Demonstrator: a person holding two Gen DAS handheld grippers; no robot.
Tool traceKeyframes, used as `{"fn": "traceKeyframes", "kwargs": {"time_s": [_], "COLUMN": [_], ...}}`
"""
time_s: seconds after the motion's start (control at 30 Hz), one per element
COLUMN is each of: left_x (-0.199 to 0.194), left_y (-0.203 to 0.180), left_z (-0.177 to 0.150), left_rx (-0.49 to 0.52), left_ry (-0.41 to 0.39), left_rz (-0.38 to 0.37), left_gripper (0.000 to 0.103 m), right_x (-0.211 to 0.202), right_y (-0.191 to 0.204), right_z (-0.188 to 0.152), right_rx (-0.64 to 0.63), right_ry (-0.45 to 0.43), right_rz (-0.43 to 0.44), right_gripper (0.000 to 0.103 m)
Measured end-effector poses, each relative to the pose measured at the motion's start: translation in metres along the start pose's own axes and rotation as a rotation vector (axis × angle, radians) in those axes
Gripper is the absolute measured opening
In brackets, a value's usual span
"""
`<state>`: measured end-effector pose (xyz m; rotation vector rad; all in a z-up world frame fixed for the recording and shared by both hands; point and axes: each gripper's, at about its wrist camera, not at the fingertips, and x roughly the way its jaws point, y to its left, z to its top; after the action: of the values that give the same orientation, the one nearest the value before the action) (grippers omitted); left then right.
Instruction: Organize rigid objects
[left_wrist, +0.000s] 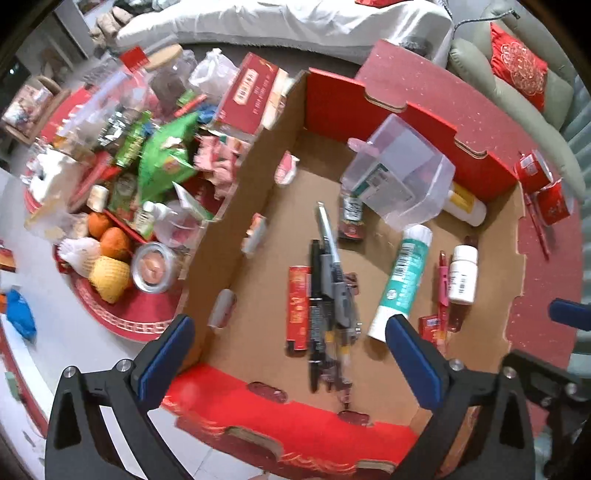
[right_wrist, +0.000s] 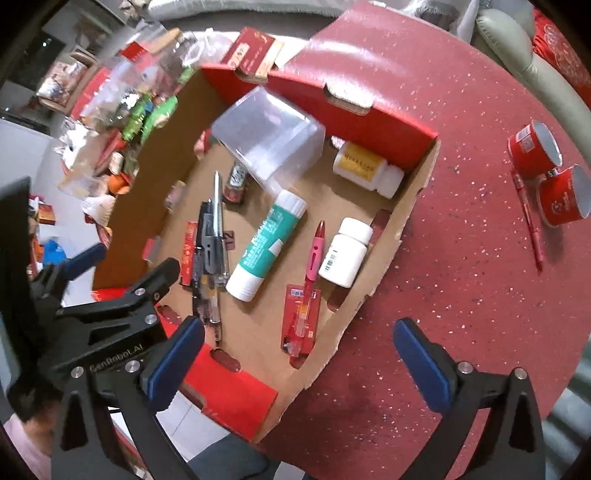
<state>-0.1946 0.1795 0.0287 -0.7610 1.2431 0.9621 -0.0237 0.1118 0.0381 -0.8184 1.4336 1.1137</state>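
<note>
The pens, a loose bundle of black, grey and clear ones, lay on the floor of the open cardboard box in the left wrist view, and we took that box as our landmark. We saw the left gripper poised above the box's near red wall, its jaws released and spread wide, the pens lying between and beyond the two blue pads without touching either. Nothing was grasped. Against the left flank of the pens lay a slim red packet; to their right, still inside the box, rested a teal-and-white tube, a pink pen and a small white bottle. A clear plastic container sat tipped near the box's far wall, with a yellow-labelled bottle in the far right corner. Outside the box's left wall we saw a heap of snacks and fruit.

In the right wrist view the right gripper hung over the box's near right corner, jaws likewise let go and wide apart, holding nothing. The pens lay inside the box, up and left of that gripper, well apart from its pads. Just ahead of it, by the box's torn near edge, lay a carded red pen pack. Beyond the box's right wall, on the red speckled tabletop, stood two red tape rolls and a red pen. The left gripper showed at the box's left side.
</note>
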Motion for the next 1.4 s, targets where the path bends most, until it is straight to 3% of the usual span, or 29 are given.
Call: {"fn": "traceKeyframes", "kwargs": {"time_s": [0.1, 0.3, 1.4], "left_x": [0.001, -0.023, -0.043], "left_y": [-0.006, 0.010, 0.005], "left_z": [-0.002, -0.011, -0.013], "left_rx": [0.027, -0.055, -0.044], "left_ry": [0.086, 0.036, 0.029], "left_rz": [0.107, -0.015, -0.045], "left_gripper": [0.103, 0.103, 0.103], "right_x": [-0.008, -0.021, -0.047], "right_y": [0.002, 0.009, 0.019], "right_z": [-0.004, -0.016, -0.026], "right_rx": [-0.009, -0.008, -0.027], "right_ry": [-0.007, -0.031, -0.051], "right_rz": [0.012, 0.044, 0.018], "right_gripper": [0.103, 0.103, 0.103]}}
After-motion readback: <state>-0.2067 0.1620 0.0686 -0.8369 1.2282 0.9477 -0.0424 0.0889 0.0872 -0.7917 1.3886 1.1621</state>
